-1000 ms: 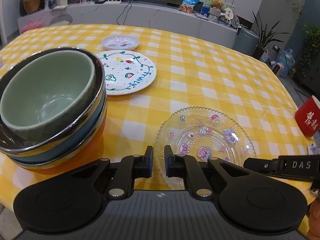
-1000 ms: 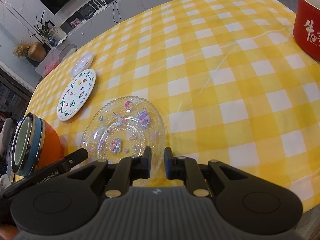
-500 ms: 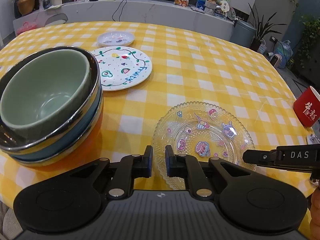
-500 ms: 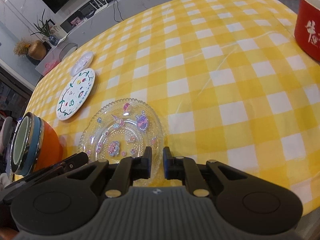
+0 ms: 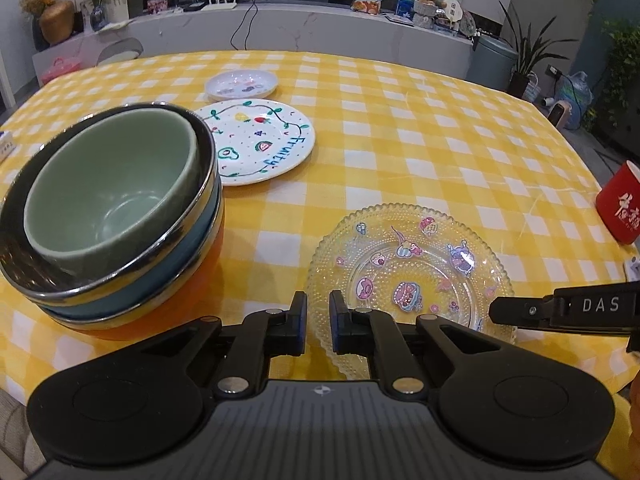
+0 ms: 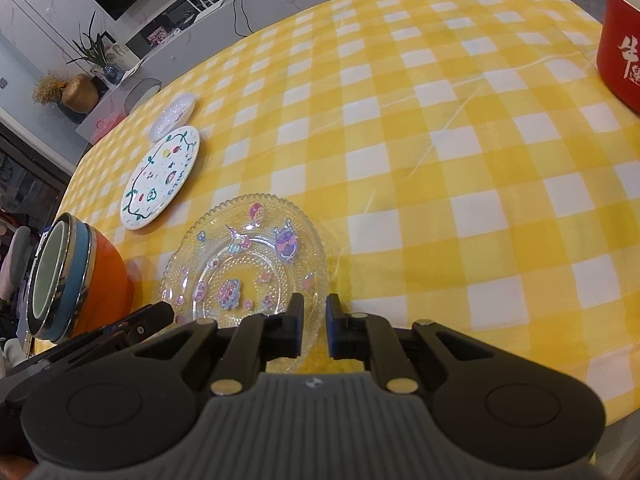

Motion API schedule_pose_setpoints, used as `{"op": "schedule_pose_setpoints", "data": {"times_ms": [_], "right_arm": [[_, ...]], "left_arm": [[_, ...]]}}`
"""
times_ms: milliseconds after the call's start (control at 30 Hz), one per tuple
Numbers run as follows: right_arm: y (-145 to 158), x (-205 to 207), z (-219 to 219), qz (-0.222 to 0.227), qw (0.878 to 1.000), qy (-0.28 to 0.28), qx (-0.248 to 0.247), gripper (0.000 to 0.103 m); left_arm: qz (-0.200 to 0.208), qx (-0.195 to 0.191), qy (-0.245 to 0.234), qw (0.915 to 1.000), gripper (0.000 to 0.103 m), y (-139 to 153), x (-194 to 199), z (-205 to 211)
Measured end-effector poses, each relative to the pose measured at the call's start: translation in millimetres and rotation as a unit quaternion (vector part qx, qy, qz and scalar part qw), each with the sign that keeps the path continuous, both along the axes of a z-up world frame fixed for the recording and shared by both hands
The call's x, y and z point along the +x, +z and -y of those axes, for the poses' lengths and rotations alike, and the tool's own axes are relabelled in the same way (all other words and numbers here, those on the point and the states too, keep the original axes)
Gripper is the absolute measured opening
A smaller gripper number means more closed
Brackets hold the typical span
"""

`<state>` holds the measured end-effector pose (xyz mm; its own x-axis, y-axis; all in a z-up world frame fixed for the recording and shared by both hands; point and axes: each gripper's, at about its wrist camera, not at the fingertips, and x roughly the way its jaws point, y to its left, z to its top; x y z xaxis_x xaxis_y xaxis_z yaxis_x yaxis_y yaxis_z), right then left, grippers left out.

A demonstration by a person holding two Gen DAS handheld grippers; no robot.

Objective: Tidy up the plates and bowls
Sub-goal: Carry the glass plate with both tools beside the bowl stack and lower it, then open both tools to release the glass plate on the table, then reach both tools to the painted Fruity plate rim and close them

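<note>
A clear glass plate with cartoon stickers [image 5: 412,276] [image 6: 244,264] lies flat on the yellow checked tablecloth in front of both grippers. My left gripper [image 5: 318,320] hovers at its near left rim. My right gripper [image 6: 312,322] hovers at its near right rim and also shows at the right edge of the left wrist view. Both grippers' jaws stand a narrow gap apart and grip nothing. A stack of nested bowls [image 5: 108,216] [image 6: 60,276], green inside steel, blue and orange, stands to the left. A white fruit-painted plate [image 5: 260,146] [image 6: 162,178] and a small white dish [image 5: 241,84] [image 6: 173,116] lie beyond.
A red mug [image 5: 622,208] [image 6: 622,52] stands near the table's right edge. Beyond the far edge of the table [image 5: 460,140] runs a low white counter with plants, snack bags and a router.
The left wrist view has rolled and shifted slightly. Plates and bowls lie where they were. Both grippers keep the same narrow gap.
</note>
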<state>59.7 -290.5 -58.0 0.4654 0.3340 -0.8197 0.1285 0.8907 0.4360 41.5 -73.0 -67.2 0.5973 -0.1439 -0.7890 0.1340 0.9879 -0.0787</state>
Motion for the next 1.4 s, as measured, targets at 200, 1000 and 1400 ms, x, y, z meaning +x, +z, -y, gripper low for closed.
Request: {"op": "schedule_pose_setpoints", "data": {"times_ms": [200,1000,1400], "right_arm": [[11.9,-3.6,-8.7,0.029,0.998,0.014,-0.045,0.031],[29.1,24.0,-28.6,0.105,0.994,0.005,-0.029,0.048],[21.6,66.0,-49.7,0.093,0.996,0.002,0.0,0.054]], "left_arm": [[0.017,0.005,-0.007,0.9998,0.017,7.9,-2.6,3.0],[0.001,-0.012,-0.137,0.9905,0.046,73.1,56.2,-13.4],[-0.017,0.025,-0.146,0.9888,0.049,78.9,128.9,-62.5]]}}
